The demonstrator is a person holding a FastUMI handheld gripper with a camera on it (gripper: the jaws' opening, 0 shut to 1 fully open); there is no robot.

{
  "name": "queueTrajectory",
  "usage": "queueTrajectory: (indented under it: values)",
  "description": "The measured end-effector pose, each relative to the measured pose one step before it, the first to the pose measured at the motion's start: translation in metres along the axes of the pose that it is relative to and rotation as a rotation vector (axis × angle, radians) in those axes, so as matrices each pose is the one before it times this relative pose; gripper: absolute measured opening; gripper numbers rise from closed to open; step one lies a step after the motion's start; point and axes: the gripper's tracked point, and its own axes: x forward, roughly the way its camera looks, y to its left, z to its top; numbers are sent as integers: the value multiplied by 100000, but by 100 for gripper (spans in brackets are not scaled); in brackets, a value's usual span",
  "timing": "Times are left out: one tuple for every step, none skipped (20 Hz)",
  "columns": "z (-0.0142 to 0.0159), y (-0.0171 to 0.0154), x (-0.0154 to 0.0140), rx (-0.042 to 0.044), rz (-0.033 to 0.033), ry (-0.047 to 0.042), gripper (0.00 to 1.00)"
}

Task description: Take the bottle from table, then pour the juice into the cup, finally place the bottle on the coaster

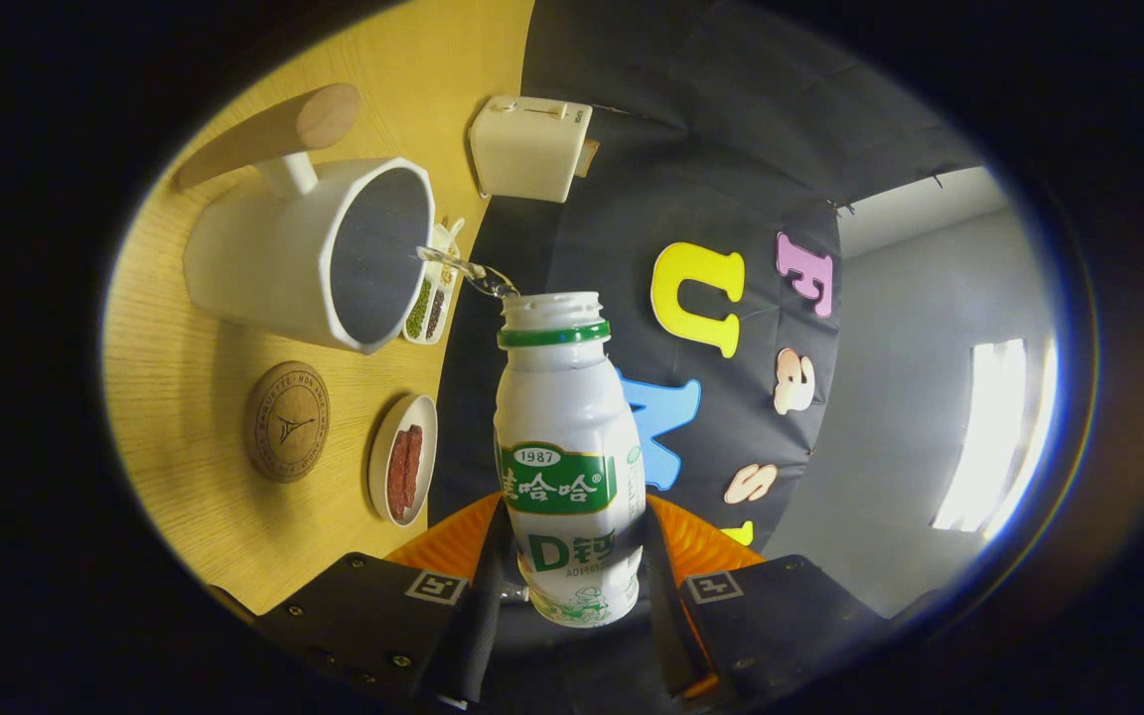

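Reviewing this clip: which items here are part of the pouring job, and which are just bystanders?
Part of the job:
- bottle, clamped between the gripper fingers, tilted toward the cup
- white cup with wooden handle, liquid streaming in
- round coaster

Just lying about:
- toaster
- small dish of red strips
- divided tray of beans

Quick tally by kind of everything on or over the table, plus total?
Bottle, held between the gripper jaws: 1
Cup: 1
Coaster: 1
Dishes: 2, a round dish and a divided tray
Toaster: 1
Total: 6
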Motion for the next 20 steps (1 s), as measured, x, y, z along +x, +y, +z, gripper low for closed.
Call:
queueTrajectory:
  values:
    - [-50, -109, 61, -497, -148, -101, 65]
    - [41, -108, -45, -398, -240, -13, 65]
    - [-36, -107, -207, -382, -314, -123, 65]
    - [-48, -41, 22, -554, -165, -109, 65]
    - [119, -69, -38, -796, -310, -93, 65]
    - [-8, -97, -86, -1078, -326, -224, 65]
    - [-106, -70, 308, -1241, -553, -187, 65]
    - [-51, -203, -56, -1052, -321, -142, 65]
    - [-66, -251, -7, -755, -241, -191, 65]
    - [-95, -92, 87, -688, 100, -186, 65]
    - [-52, -43, 111, -719, -161, -108, 65]
    - [87, -193, 50, -899, -413, -297, 65]
    - [89, -203, -83, -908, -340, -120, 65]
    - [13, -57, 12, -726, -179, -206, 65]
    - [-39, -106, 35, -720, -110, -200, 65]
    - [-11, -217, -16, -667, -298, -271, 65]
    - [-36, -80, -36, -709, -334, -243, 65]
    - [58, -180, -4, -822, -478, -318, 65]
    - [17, -152, -44, -961, -441, -291, 65]
    - [-31, -227, 103, -1057, -383, -290, 65]
